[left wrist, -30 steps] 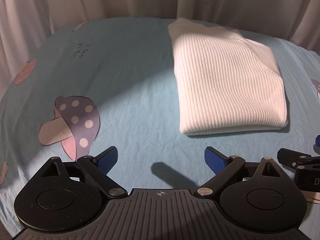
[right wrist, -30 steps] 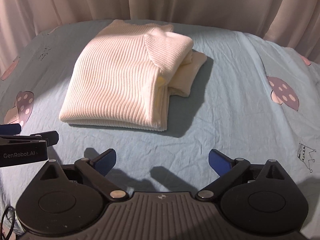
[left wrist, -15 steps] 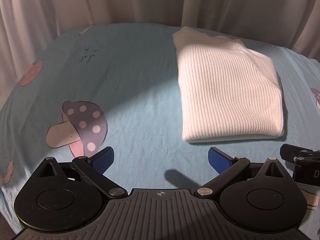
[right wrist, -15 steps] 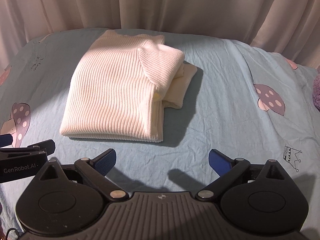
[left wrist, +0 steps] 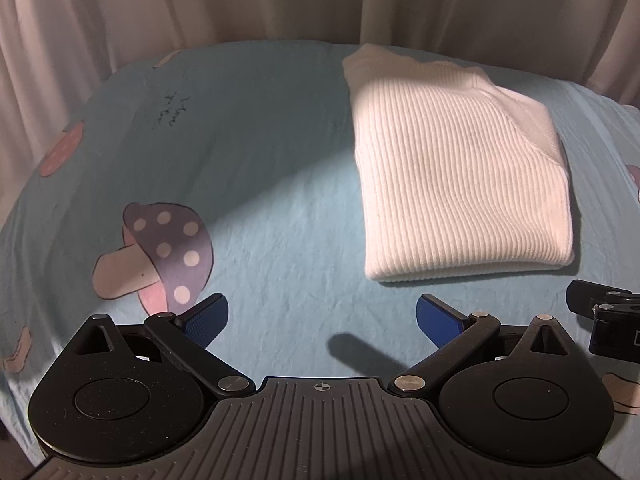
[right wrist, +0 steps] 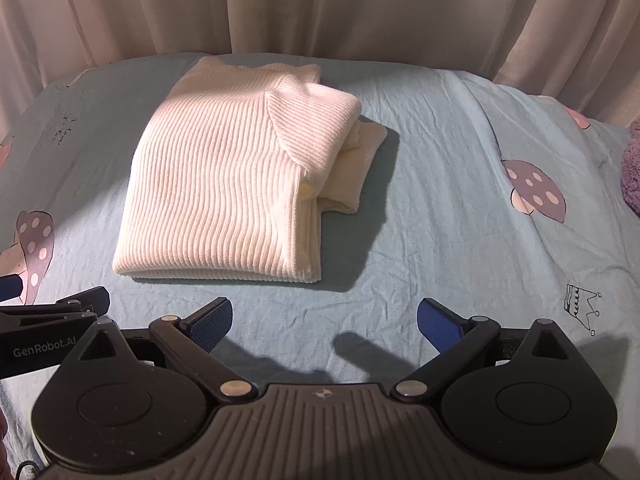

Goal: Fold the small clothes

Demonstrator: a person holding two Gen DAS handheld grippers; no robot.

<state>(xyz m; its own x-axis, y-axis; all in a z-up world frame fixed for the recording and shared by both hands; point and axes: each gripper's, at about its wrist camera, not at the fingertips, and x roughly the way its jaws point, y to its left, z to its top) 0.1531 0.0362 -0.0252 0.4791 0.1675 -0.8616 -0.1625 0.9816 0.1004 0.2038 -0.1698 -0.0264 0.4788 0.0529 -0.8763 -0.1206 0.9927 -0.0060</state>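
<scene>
right wrist view: the sweater [right wrist: 224, 184] lies folded on the sheet [right wrist: 440, 240], ahead of my right gripper [right wrist: 324, 322] and a little to its left, apart from the blue pads with a strip of bare sheet between. its long axis runs away from me, from the near ribbed hem toward the curtain [right wrist: 320, 4]. a folded sleeve bulges out past the sweater's right edge, and the layers gape there. my right jaws stand wide open with nothing between them.

in the left wrist view the sweater [left wrist: 456, 168] sits ahead and well to the right of my left gripper [left wrist: 322, 320], so its near-left corner is the closest part. my left jaws have just been opening to their widest, and only sheet shows between them. the mushroom print [left wrist: 160, 248] lies left of the sweater, just beyond my left pad.

i judge the right hand the nearer one: the sweater is almost centred in its view, while the left would have to shift right to reach it. the two grippers hang side by side, near the sweater's hem, each showing at the edge of the other's view, both tipped steeply down at the sheet and touching no cloth. i judge the fold nearly done; that loose sleeve on the sweater's right is what i'd tidy.
</scene>
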